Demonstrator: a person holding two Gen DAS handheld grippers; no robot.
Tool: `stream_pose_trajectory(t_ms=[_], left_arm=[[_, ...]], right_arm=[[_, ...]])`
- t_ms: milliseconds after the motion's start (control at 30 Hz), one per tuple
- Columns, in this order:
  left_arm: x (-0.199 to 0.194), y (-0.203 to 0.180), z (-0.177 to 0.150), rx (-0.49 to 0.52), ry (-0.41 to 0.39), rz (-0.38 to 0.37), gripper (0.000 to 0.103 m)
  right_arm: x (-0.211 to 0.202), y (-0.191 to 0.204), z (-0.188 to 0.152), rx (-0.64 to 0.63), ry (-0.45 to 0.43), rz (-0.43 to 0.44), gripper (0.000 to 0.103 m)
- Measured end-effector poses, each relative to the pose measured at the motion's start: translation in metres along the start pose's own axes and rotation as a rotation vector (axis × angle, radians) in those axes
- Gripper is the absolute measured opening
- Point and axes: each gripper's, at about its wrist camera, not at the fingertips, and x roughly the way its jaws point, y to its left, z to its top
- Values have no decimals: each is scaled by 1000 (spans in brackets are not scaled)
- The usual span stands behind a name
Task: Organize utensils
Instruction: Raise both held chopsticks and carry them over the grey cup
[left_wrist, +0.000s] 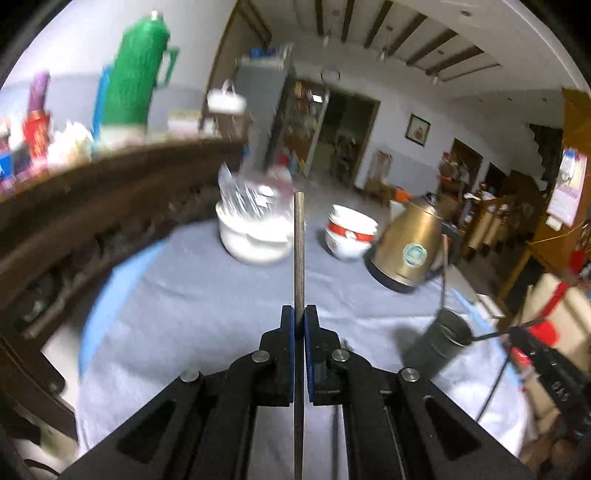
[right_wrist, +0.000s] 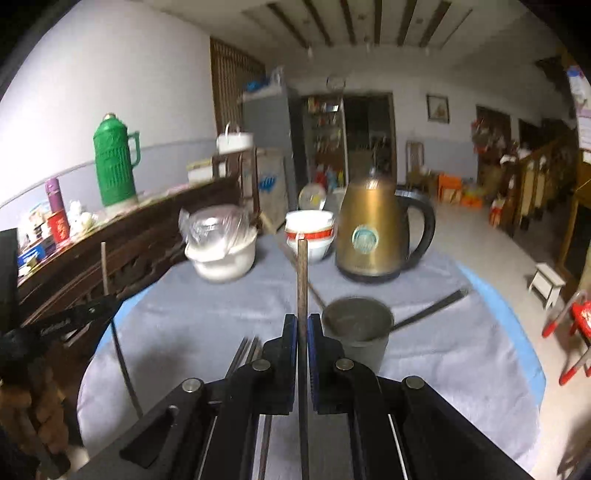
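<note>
My left gripper (left_wrist: 299, 314) is shut on a thin brown chopstick (left_wrist: 299, 251) that stands up from between its blue pads. My right gripper (right_wrist: 303, 321) is shut on a second chopstick (right_wrist: 303, 273) in the same way. Both are raised above the grey tablecloth (right_wrist: 207, 302). A dark round cup (right_wrist: 356, 328) stands just right of the right gripper's tips, and a thin stick (right_wrist: 306, 277) leans out of it. The cup (left_wrist: 439, 343) sits to the right in the left wrist view. Dark chopsticks (right_wrist: 428, 310) lie right of the cup, and more (right_wrist: 243, 354) lie beside the right gripper's left finger.
At the far side of the table stand a brass kettle (right_wrist: 373, 236), stacked red-and-white bowls (right_wrist: 310, 236) and a white bowl with plastic wrap (right_wrist: 221, 247). A dark wooden sideboard (right_wrist: 92, 266) with a green thermos (right_wrist: 114, 162) runs along the left. Small stools (right_wrist: 546, 280) stand on the floor at right.
</note>
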Motion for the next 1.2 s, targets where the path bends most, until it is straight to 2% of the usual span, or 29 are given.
stream_pose_trajectory(t_ms=[133,233,633,833,1200], left_arm=[[2,-8,-20,65,-38,69,5],[-8,-3,-29,73,-66,91,5],[-75,9,-47,20,-38,13,6],[-71,7,-37,-19,-29,-27,5],[-75,-6,-7,-93,-58,-132,5]], right_arm=[[1,1,-17,-28,-4,-19,6],[-13,-1,-19,-34,-15,-19,6],[-86,-16,-32,20,-31,2,6],[-90,-28,-29,65,-36,1,6],[-119,-52,4,135,-174,-23,6]])
